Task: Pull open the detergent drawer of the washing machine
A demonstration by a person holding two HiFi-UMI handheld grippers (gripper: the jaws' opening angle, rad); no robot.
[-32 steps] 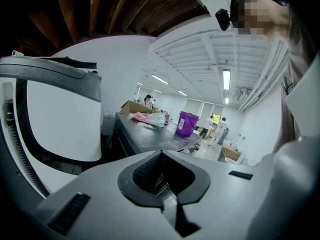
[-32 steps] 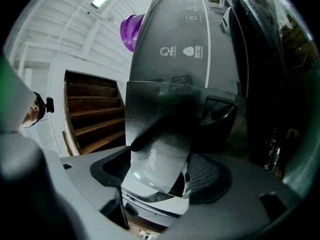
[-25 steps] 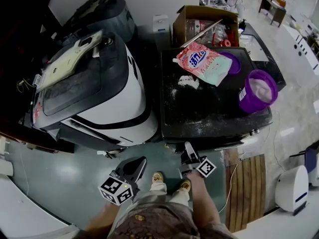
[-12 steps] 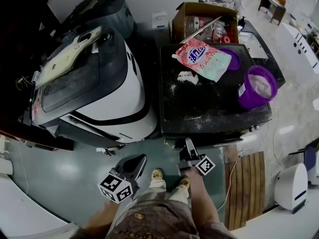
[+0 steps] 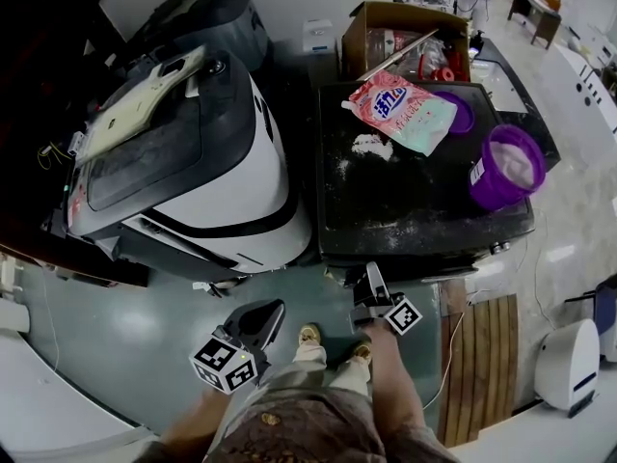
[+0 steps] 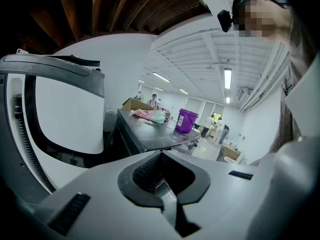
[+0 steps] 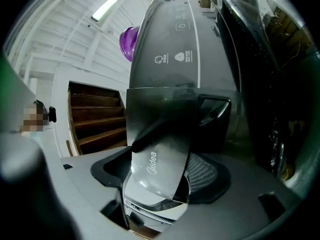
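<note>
The dark-topped washing machine (image 5: 415, 201) stands at the middle right, its grey front (image 7: 175, 39) filling the right gripper view. My right gripper (image 5: 372, 280) is at the machine's upper front edge. Its jaws have just been opening, and the grey detergent drawer front (image 7: 155, 134) with a printed brand name lies between them; the right gripper (image 7: 160, 151) stands open around it. My left gripper (image 5: 265, 312) hangs lower left over the floor, away from the machine. In its own view the left gripper (image 6: 162, 159) is shut on nothing.
On the machine's top lie a pink detergent bag (image 5: 400, 109), spilled white powder (image 5: 371, 146) and a purple tub (image 5: 506, 167). A white and black appliance (image 5: 193, 181) stands to the left. A cardboard box (image 5: 405, 37) sits behind. A wooden mat (image 5: 482, 365) lies on the floor at right.
The head view has shifted slightly. Both grippers keep their places, the right one still at the machine's front edge.
</note>
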